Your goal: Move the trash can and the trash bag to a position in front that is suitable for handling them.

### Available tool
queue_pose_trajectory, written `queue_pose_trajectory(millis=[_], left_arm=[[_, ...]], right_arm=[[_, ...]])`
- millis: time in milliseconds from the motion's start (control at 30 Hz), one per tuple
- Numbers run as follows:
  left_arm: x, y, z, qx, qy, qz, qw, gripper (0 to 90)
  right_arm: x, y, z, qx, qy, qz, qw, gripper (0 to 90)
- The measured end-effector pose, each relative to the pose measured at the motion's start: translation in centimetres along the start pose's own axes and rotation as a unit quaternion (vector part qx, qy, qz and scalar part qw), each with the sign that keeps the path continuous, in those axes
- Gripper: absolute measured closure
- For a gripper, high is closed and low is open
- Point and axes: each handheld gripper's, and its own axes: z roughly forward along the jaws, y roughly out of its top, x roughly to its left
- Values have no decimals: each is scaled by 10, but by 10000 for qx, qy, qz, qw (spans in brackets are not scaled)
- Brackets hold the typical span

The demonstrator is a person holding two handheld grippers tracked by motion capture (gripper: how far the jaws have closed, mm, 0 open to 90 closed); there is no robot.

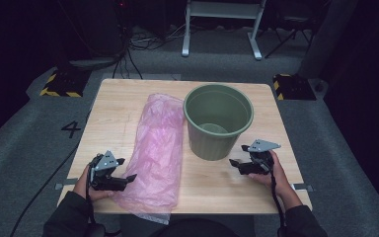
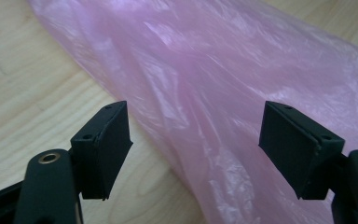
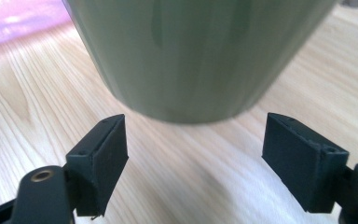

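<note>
High view: a green bucket (image 1: 218,121) upright at centre on the wooden bench (image 1: 113,106), open mouth up, nothing seen inside but its bare floor. Left of it, touching its side near the rim, a pink plastic bag (image 1: 157,150) spread flat, running from mid-frame down past the bench's lower edge. Left tongs (image 1: 124,170) at lower left, gaping open, tips right at the bag's left border. Right tongs (image 1: 239,155) at lower right, likewise open, aimed at the bucket's base from just beside it. A hand (image 1: 90,185) behind the left pair and a hand (image 1: 276,175) behind the right.

Left gripper view: jaws spread wide at the bottom corners, nothing between them but the bag (image 2: 223,93), crinkled and translucent, sweeping from upper left to lower right; bare bench (image 2: 23,84) at the left.

Right gripper view: jaws wide apart, gripping nothing; bucket wall (image 3: 196,56) across the top, close ahead, its foot resting on the bench (image 3: 37,102); a sliver of pink bag (image 3: 14,16) in the upper left corner.
</note>
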Motion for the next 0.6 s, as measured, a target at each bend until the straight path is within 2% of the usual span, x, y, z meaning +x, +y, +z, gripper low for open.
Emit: queue_pose_trajectory(millis=[133, 267, 300, 400, 500, 567, 600], left_arm=[[-6, 1, 5, 65, -93, 65, 9999, 245], [-10, 1, 15, 219, -119, 118, 9996, 242], [-11, 1, 18, 271, -103, 124, 9995, 240], [-13, 2, 23, 316, -52, 130, 9994, 238], [-16, 2, 27, 426, 84, 125, 9990, 233], [-17, 2, 31, 485, 153, 196, 9985, 228], [-17, 2, 32, 473, 102, 165, 9987, 228]], right_arm=[[-2, -6, -3, 9, 49, 75, 10000, 229], [0, -4, -6, -164, 36, 60, 9998, 227], [2, 2, -3, -199, -63, 47, 9998, 218], [3, 7, 1, -237, -76, 15, 9997, 212], [2, 13, 5, -271, -88, 16, 9996, 212], [0, 17, 7, -324, -145, 35, 9994, 214], [0, 17, 7, -324, -145, 35, 9994, 214]])
